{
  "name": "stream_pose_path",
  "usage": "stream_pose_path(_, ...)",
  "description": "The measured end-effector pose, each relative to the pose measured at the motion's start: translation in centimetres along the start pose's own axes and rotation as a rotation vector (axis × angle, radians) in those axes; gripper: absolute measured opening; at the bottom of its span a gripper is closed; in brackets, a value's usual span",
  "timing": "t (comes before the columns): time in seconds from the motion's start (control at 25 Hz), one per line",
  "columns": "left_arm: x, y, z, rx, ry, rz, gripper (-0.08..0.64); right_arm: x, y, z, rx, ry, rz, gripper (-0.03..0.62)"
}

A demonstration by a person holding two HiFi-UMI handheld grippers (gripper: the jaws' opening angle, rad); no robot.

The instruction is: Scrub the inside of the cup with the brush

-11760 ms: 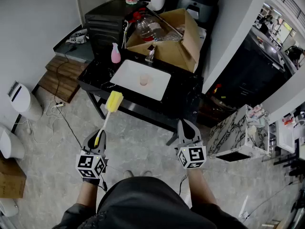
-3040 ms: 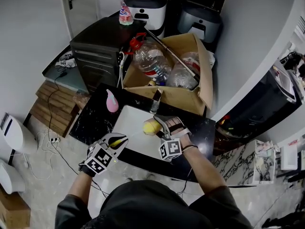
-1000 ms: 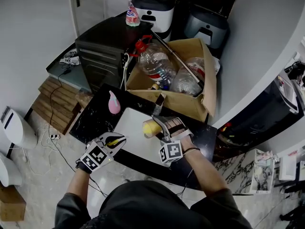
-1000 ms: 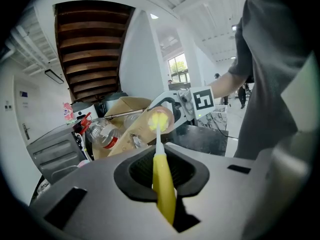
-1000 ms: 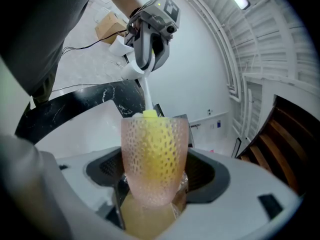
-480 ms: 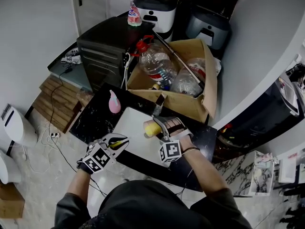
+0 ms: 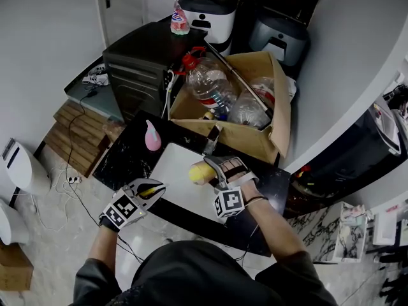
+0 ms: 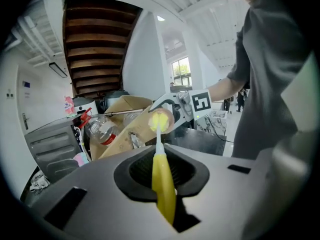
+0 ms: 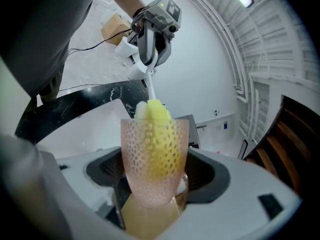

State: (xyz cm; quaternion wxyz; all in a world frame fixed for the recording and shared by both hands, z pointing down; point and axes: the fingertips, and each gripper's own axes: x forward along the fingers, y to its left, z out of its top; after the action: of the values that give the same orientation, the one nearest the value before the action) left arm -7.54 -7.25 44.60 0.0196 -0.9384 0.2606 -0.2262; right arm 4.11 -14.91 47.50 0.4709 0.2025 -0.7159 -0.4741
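A pink translucent dimpled cup (image 9: 155,159) is held over the white sink (image 7: 175,193), my right gripper (image 9: 152,194) shut on its base. The brush's yellow sponge head (image 9: 154,115) sits inside the cup and pokes a little above the rim. My left gripper (image 8: 162,164) is shut on the brush's yellow handle (image 8: 163,189); a thin white stem runs from it to the sponge head (image 8: 159,122) in the cup. In the head view the left gripper (image 7: 153,188) is at the sink's near left corner, the right gripper (image 7: 215,168) above the basin with the cup (image 7: 203,170).
A pink soap bottle (image 7: 152,137) stands on the black counter (image 7: 124,161) left of the sink. A faucet (image 7: 210,139) rises at the sink's far edge. Behind it is an open cardboard box (image 7: 255,132) holding large plastic bottles (image 7: 207,85). A dark cabinet (image 7: 137,59) stands far left.
Since 11.8 s ago I have come up to the sink, and the cup has gone from the basin into my right gripper. Over the last second the left gripper shifted slightly left.
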Motion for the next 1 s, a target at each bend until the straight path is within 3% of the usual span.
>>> stream_pose_path(0.28,-1.2,0.3,-0.2,-0.014,-0.002,0.015,0.035,0.4,0.1,-2.0,0.115,0.017,0.008,0.359)
stream_pose_path(0.4,-2.1,0.4,-0.3,-0.040,-0.023,0.037,0.035,0.6,0.0,-3.0,0.253,0.014,0.000,0.359)
stream_pose_path(0.56,-3.7,1.6,-0.2,-0.138,-0.083,0.094,0.035,0.8,-0.3,-4.1,0.472,0.005,-0.013,0.359)
stream_pose_path(0.76,-4.6,2.6,-0.7,-0.181,-0.109,0.152,0.035,0.9,-0.6,-4.8,0.626,-0.008,-0.032,0.359)
stream_pose_path(1.0,-5.4,3.8,-0.3,-0.256,-0.178,0.221,0.035,0.7,-1.9,-5.5,0.923,-0.082,-0.086,0.359)
